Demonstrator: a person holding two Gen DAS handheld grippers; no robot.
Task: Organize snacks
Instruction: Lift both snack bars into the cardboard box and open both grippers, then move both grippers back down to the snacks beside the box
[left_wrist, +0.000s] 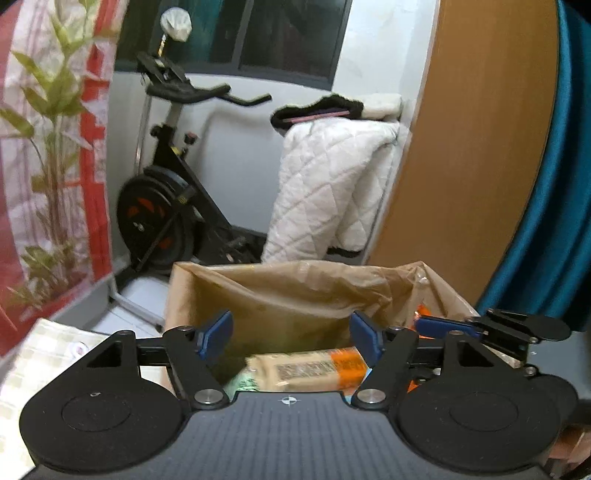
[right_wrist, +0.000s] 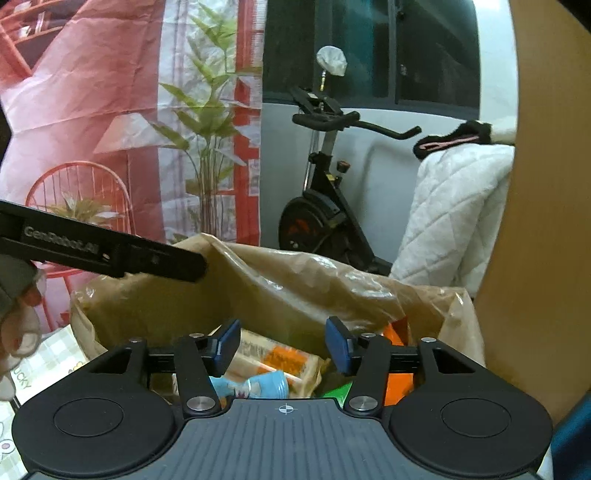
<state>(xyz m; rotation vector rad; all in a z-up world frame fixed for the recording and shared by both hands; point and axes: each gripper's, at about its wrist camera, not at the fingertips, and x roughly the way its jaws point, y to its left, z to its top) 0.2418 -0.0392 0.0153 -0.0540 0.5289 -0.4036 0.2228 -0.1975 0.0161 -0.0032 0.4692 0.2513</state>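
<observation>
A brown bag-lined box (left_wrist: 280, 295) stands in front of both grippers and holds snack packets. In the left wrist view my left gripper (left_wrist: 291, 338) is open and empty above the box, over a tan and orange packet (left_wrist: 310, 369). The right gripper's fingers (left_wrist: 454, 326) reach in from the right. In the right wrist view my right gripper (right_wrist: 282, 345) is open and empty above the same box (right_wrist: 288, 280). Under it lie the tan and orange packet (right_wrist: 280, 360), a light blue packet (right_wrist: 258, 384) and an orange packet (right_wrist: 399, 380). The left gripper's body (right_wrist: 103, 247) crosses at the left.
An exercise bike (left_wrist: 173, 192) stands behind the box, beside a white quilted coat (left_wrist: 332, 184). A wooden panel (left_wrist: 469, 147) rises at the right. A red printed curtain (right_wrist: 92, 129) hangs at the left. A checked cloth (left_wrist: 37, 358) covers the surface at the left.
</observation>
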